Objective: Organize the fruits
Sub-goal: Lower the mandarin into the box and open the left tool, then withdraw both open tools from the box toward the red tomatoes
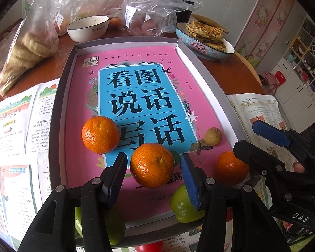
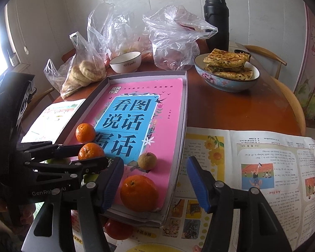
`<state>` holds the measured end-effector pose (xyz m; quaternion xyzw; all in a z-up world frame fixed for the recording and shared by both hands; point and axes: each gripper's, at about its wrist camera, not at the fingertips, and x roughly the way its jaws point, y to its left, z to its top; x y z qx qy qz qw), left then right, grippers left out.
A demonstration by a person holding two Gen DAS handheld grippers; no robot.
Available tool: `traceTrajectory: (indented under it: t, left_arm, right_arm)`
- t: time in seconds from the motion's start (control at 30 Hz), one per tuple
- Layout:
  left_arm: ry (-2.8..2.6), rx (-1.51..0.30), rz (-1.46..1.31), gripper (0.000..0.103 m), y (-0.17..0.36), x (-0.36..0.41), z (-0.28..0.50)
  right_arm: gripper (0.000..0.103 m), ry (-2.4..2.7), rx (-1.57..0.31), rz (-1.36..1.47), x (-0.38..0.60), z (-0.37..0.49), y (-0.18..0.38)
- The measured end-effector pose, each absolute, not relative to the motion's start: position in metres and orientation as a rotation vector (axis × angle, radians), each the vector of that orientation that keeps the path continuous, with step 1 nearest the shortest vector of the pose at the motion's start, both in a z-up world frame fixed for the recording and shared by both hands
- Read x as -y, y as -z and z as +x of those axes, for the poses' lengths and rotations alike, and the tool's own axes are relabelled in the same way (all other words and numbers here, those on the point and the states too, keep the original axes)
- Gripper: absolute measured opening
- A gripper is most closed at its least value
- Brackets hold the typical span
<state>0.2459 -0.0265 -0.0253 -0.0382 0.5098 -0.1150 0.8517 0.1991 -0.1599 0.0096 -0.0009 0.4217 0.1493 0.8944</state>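
1. The left gripper (image 1: 153, 178) stands with its jaws apart around an orange (image 1: 151, 165); gaps show on both sides of the fruit, so the pads are not pressing it. The orange rests on the pink book (image 1: 136, 67) inside the gray tray (image 1: 61, 96).
2. The right gripper (image 2: 155, 180) is also spread, with nothing gripped. Another orange (image 2: 139, 192) sits just below and left of the gap between its fingers, near the tray's close corner.
3. A third orange (image 1: 100, 134) lies just ahead and left of the left gripper; a small brown fruit (image 1: 212, 136) lies ahead and right of it.
4. Green fruit (image 1: 183, 205) sits beneath the left gripper's right finger at the tray's near edge, and a red fruit (image 2: 117, 229) lies outside the tray, below the right gripper.
5. Judging by this, both hands look to be at a set-down, with oranges gathered in the tray.
6. Next, each gripper would need to lift clear without nudging its orange, then go for the fruit outside the tray.
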Motion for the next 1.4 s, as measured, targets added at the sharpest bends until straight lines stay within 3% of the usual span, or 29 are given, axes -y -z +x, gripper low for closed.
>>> traceTrajectory:
  t: [0.13, 0.2, 0.7, 1.4]
  left_arm:
    - [0.244, -1.055, -0.092, 0.058, 0.021, 0.025, 0.241]
    - [0.256, -1.041, -0.102, 0.065, 0.017, 0.025, 0.236]
    - [0.225, -0.962, -0.094, 0.075, -0.009, 0.017, 0.212]
    - [0.224, -0.860, -0.126, 0.076, -0.042, -0.008, 0.172]
  right_arm:
    - [0.062, -0.314, -0.866, 0.002, 0.160, 0.197, -0.011]
    - [0.063, -0.316, -0.862, 0.004, 0.160, 0.195, -0.012]
    - [0.067, -0.314, -0.843, -0.001, 0.159, 0.186, -0.018]
    - [0.078, -0.310, -0.808, 0.010, 0.160, 0.174, -0.029]
